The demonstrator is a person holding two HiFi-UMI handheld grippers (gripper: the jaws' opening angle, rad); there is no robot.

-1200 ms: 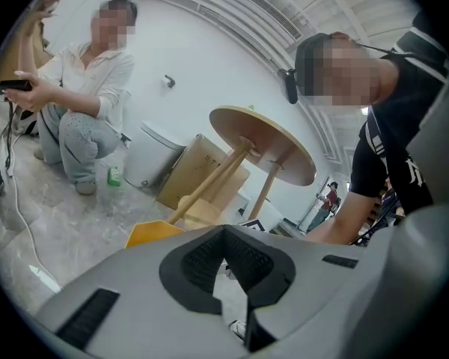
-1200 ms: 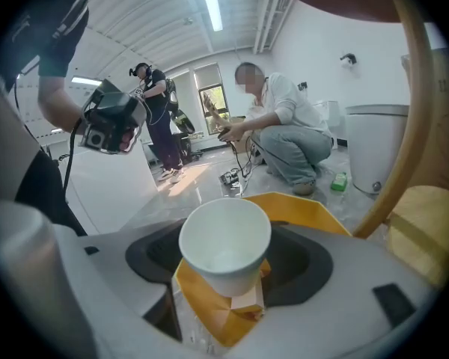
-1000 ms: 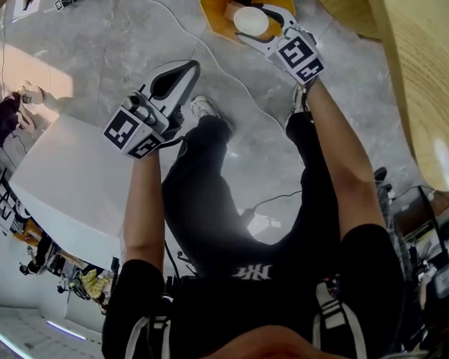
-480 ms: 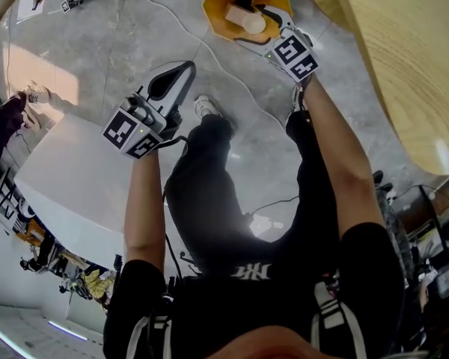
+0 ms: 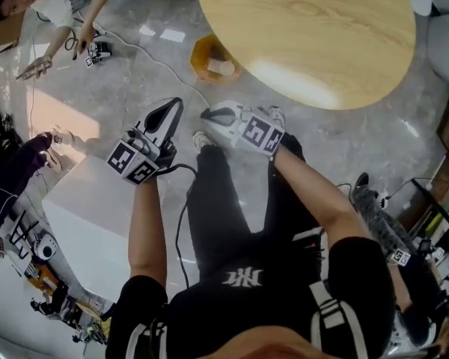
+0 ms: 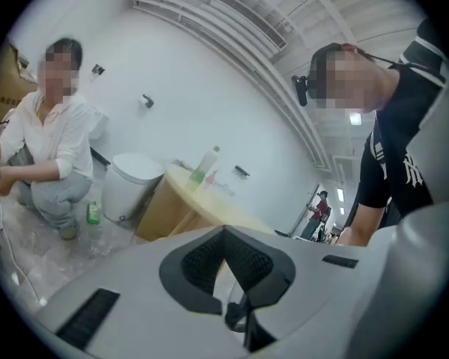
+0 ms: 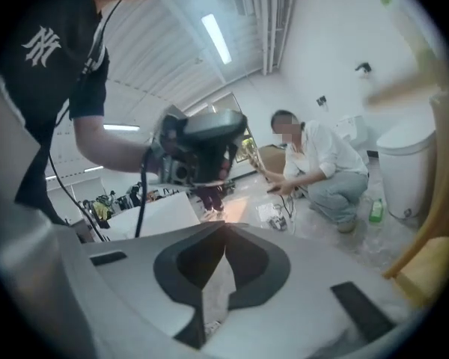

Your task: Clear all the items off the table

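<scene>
Release done: the white item now lies in the orange bin beside the bench. Your right gripper has just snapped its jaws together with nothing between them, and your left gripper is clenched and bare too. A bottle on the bench is yours next.

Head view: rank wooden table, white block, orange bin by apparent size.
1. wooden table, clearly largest.
2. white block, though it looks nearer the camera, which may inflate it.
3. orange bin, smallest, partly under the table edge.

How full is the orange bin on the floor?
Not empty: in the head view a pale item lies inside the orange bin. How full it is otherwise, cannot tell.
</scene>
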